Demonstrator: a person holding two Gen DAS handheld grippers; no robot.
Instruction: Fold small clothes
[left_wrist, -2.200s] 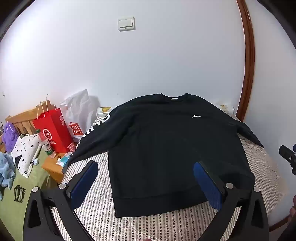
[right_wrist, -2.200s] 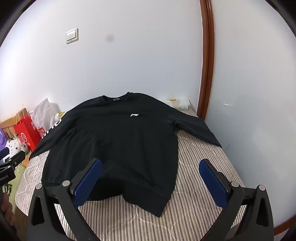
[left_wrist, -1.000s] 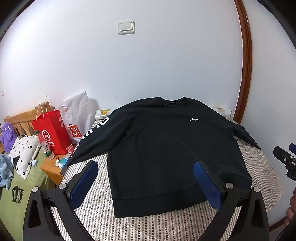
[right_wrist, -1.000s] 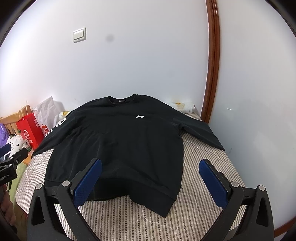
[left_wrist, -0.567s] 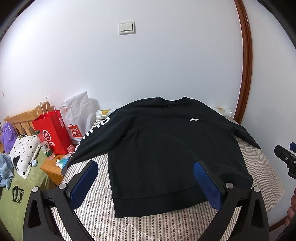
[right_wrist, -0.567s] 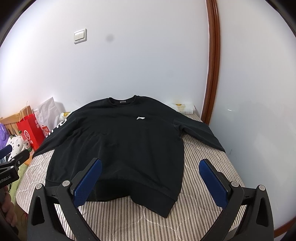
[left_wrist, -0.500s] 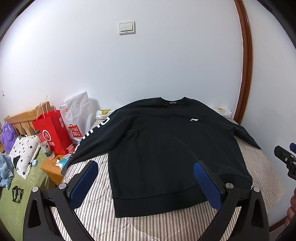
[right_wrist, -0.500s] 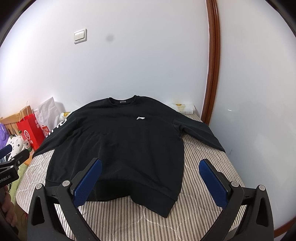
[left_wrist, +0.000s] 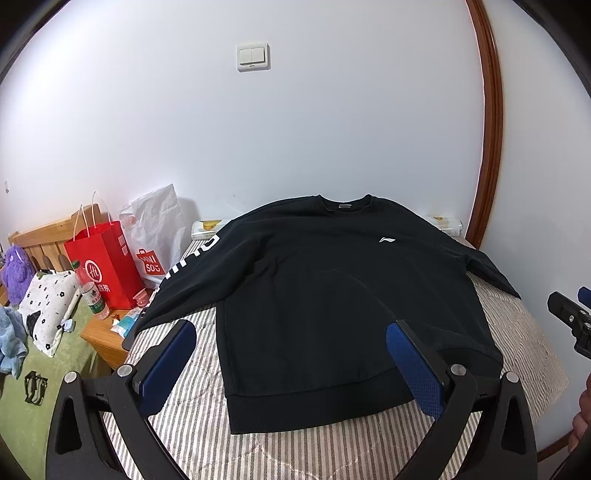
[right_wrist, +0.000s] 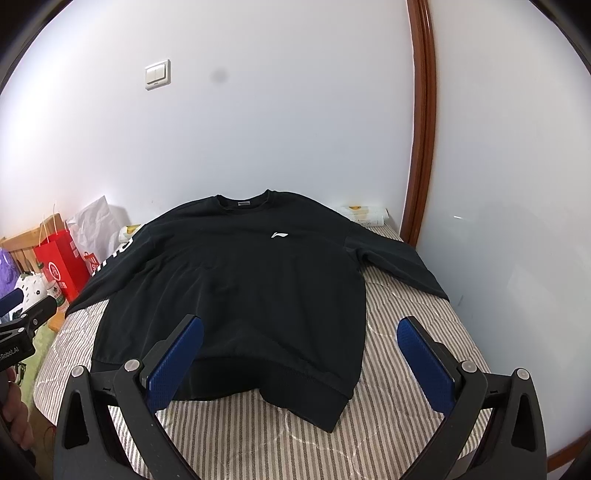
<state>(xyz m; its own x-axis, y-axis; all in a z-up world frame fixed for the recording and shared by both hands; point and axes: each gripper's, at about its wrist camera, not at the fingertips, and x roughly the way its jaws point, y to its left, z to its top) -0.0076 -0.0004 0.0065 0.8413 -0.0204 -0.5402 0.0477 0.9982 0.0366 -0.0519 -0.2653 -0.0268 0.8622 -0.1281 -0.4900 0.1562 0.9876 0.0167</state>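
Note:
A black sweatshirt with a small white chest logo lies flat, front up, on a striped bed, both sleeves spread out. Its hem faces me. My left gripper hovers open above the hem's left part, holding nothing. My right gripper hovers open over the hem's right corner, also holding nothing. The right gripper's tip shows at the left view's right edge, and the left gripper's tip at the right view's left edge.
White walls close the bed at the back and right, with a brown door frame in the corner. Left of the bed stand a red paper bag, a white bag, a bottle and a small wooden stand.
Both views pulled back slightly from the sweatshirt between 2.2 s and 1.0 s ago. Since then nothing has visibly moved; both grippers stay open.

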